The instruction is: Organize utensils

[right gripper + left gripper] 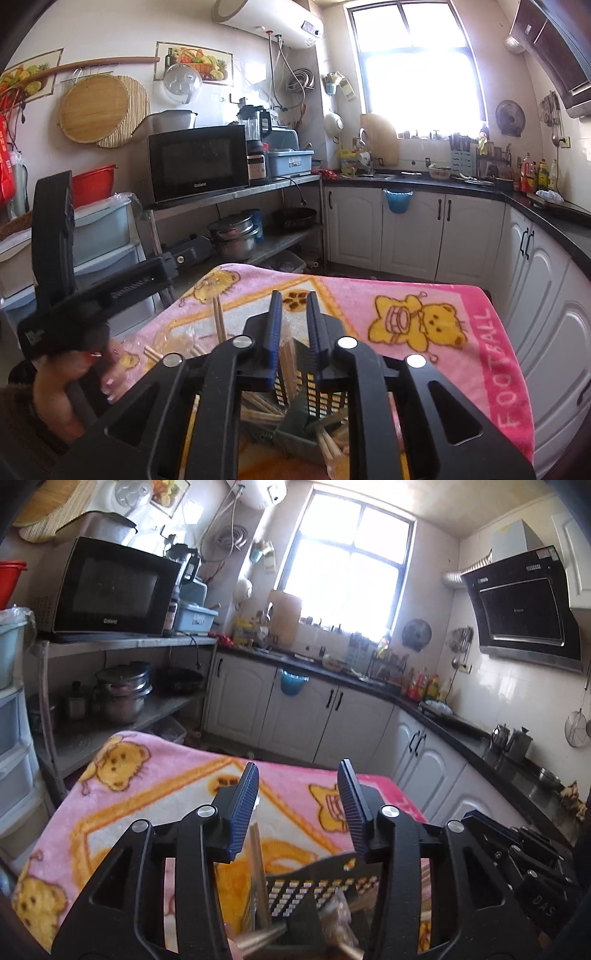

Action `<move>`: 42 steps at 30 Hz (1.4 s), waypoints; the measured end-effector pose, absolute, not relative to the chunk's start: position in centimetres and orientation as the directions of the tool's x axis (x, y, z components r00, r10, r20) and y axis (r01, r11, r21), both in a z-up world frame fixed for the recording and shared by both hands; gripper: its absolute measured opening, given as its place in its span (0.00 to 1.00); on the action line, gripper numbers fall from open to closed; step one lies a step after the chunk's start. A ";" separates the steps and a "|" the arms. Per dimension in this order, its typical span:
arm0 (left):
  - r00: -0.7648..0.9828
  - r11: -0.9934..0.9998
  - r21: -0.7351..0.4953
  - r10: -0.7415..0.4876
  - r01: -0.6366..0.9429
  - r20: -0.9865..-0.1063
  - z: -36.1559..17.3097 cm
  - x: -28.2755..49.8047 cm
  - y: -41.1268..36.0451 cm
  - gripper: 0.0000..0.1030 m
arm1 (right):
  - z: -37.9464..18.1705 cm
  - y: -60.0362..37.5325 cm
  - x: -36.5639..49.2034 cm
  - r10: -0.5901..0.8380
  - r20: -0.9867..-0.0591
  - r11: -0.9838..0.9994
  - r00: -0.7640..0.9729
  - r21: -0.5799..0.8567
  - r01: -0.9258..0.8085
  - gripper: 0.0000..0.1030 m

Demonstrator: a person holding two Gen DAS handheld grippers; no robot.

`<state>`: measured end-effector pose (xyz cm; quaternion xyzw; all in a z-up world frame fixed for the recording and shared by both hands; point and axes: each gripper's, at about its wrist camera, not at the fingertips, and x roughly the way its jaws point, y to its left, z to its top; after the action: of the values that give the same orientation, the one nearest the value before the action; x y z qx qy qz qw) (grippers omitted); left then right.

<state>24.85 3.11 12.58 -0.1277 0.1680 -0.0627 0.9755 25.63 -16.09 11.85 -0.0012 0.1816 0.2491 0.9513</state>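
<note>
Pink towel (155, 775) with yellow bears covers the table in the lower half of the left wrist view, and behind it stand white cabinets, a bright window and a black microwave (110, 590) at the upper left. At the bottom centre the left gripper (297, 808) has its two blue pads far apart and nothing sits between them. Below the pads, a black perforated utensil basket (314, 890) lies on the towel, with wooden chopsticks (258, 867) rising at its left side. The lowest part is blurred, so I cannot tell what the metal pieces there are.

From the right wrist view, the same towel (424, 295) fills the lower centre and right. The right gripper (291, 328) has its pads close together with a narrow gap, and a bundle of chopsticks (287, 360) stands in this gap; whether the pads press it I cannot tell. The basket (325, 398) is under the fingers, with more chopsticks inside. Loose chopsticks (218, 319) lie on the towel at centre left. The left gripper (55, 236) appears at the left edge, held by a hand (74, 384).
</note>
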 end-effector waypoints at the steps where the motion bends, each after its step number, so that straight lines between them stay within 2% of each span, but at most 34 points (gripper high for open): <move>1: 0.931 0.959 -0.273 -0.168 0.078 -0.323 12.5 24.7 3.2 0.40 | 11.8 -16.3 25.5 0.471 -0.346 0.877 0.811 0.087 -0.473 0.20; 7: 0.912 0.954 -0.286 -0.193 0.088 -0.361 13.0 23.2 3.7 0.58 | 11.7 -17.3 24.3 0.454 -0.361 0.886 0.815 0.084 -0.456 0.36; 9: 0.913 0.953 -0.288 -0.195 0.090 -0.359 13.3 22.7 3.8 0.68 | 11.6 -17.6 23.9 0.450 -0.362 0.888 0.816 0.084 -0.452 0.43; 12: 0.910 0.950 -0.297 -0.207 0.098 -0.359 13.7 21.9 4.2 0.79 | 11.7 -18.0 23.1 0.445 -0.363 0.890 0.819 0.079 -0.449 0.47; 15: 0.910 0.949 -0.300 -0.210 0.101 -0.357 14.2 21.0 4.4 0.90 | 11.7 -18.4 22.3 0.441 -0.362 0.893 0.821 0.080 -0.443 0.55; 25: 0.879 0.941 -0.317 -0.246 0.116 -0.409 13.8 17.9 4.7 0.90 | 11.2 -19.3 19.1 0.429 -0.365 0.898 0.826 0.069 -0.435 0.79; 37: 0.849 0.945 -0.303 -0.255 0.119 -0.463 11.2 14.7 4.0 0.90 | 9.6 -18.8 16.5 0.409 -0.378 0.904 0.831 0.046 -0.424 0.91; 42: 0.829 0.946 -0.301 -0.262 0.120 -0.495 9.5 13.8 3.6 0.90 | 7.9 -18.6 15.6 0.398 -0.404 0.907 0.824 0.042 -0.418 0.92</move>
<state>13.77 3.57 9.46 -0.1294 0.2750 -0.1006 0.9474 15.62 -18.58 7.93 -0.0244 0.2060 0.2139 0.9546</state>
